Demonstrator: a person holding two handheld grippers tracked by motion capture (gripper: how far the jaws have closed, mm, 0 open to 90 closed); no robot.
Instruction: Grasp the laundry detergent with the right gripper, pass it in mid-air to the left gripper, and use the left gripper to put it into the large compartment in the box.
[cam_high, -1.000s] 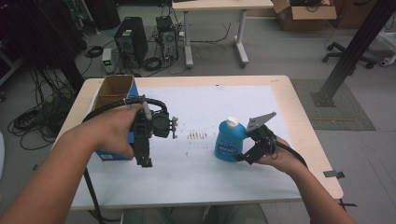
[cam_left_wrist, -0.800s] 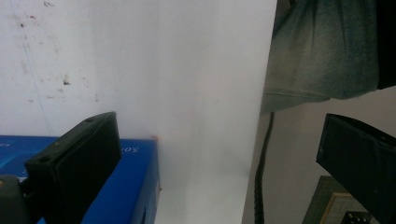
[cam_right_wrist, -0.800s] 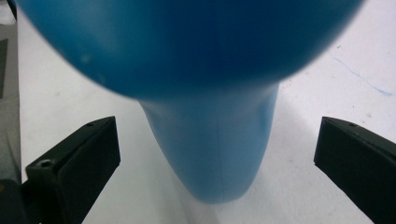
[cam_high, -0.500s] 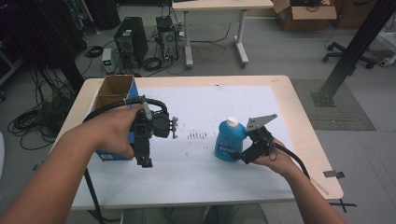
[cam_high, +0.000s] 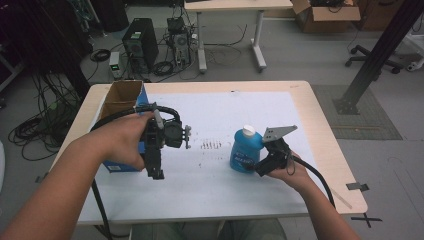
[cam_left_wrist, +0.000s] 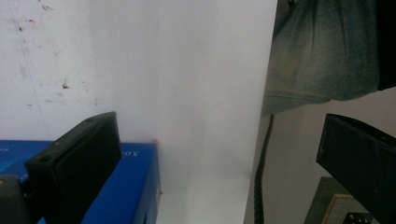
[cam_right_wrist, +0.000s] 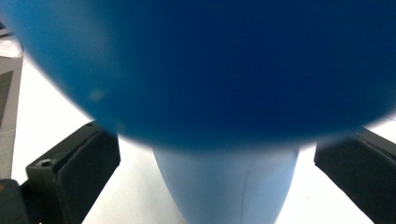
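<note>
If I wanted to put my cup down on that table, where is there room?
The far half of the white sheet, beyond the blue bottle, is bare; so is the near strip. The left edge by the open cardboard box and left gripper is crowded. The right gripper sits against the bottle.

blue bottle (cam_high: 246, 151) | white cap | upright | on white sheet, right of centre

Bottle (cam_high: 245, 151): blue, white cap
Box (cam_high: 120, 131): blue outside, brown cardboard inside
Table cover (cam_high: 230, 115): white, dark specks
Grippers' jaws: black
Table edge (cam_high: 330, 145): pale wood, seemingly
</note>
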